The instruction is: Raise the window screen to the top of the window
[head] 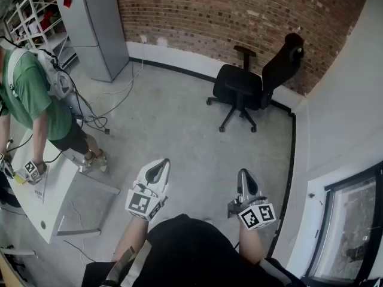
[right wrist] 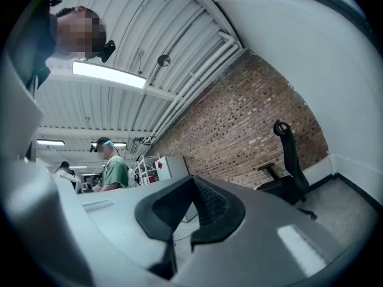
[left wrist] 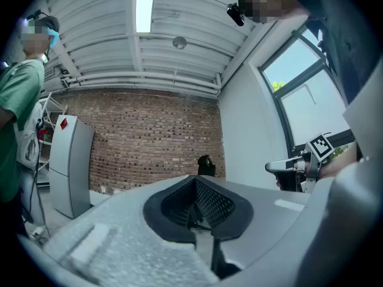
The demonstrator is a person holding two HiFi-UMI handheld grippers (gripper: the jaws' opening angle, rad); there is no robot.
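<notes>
The window (head: 353,232) with its dark frame sits low in the white wall at the head view's bottom right; in the left gripper view the window (left wrist: 311,94) shows bright at the right. I cannot make out the screen. My left gripper (head: 159,167) is held level in front of me, jaws together, nothing between them; its closed jaws (left wrist: 197,211) point at the brick wall. My right gripper (head: 245,178) is beside it, also shut and empty, its tip (right wrist: 194,211) aimed at the room. Both are well apart from the window.
A black office chair (head: 254,85) stands by the brick wall (head: 227,11). A grey fridge (head: 96,26) is at the far left. A person in a green shirt (head: 30,97) works at a white table (head: 51,190) on the left, with cables on the floor.
</notes>
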